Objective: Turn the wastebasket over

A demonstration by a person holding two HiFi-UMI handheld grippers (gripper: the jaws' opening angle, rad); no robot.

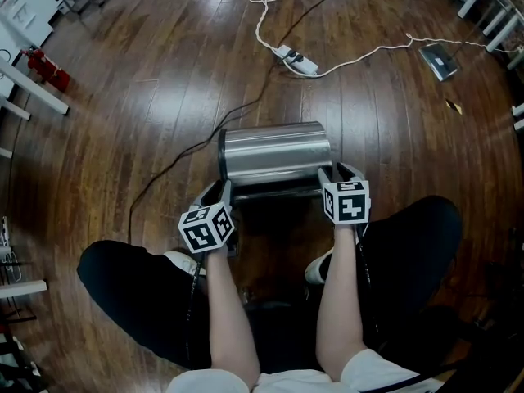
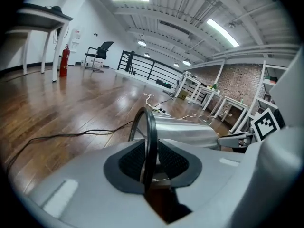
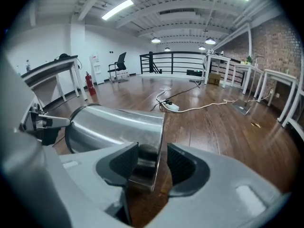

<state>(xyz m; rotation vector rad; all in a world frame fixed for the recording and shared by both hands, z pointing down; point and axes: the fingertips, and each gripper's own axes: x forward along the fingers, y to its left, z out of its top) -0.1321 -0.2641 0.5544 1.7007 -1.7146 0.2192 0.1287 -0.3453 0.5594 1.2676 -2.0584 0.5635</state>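
Rim of steel wastebasket (image 1: pixel 277 155) pinched in left gripper (image 1: pixel 221 190); right gripper (image 1: pixel 340 171) straddles base, jaws apart: clamp before tipping.

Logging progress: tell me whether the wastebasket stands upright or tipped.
Tipped: the wastebasket lies on its side on the wooden floor, rim facing sideways.

No lettering, brand or number seems readable, even on the wastebasket (image 1: pixel 277 158).
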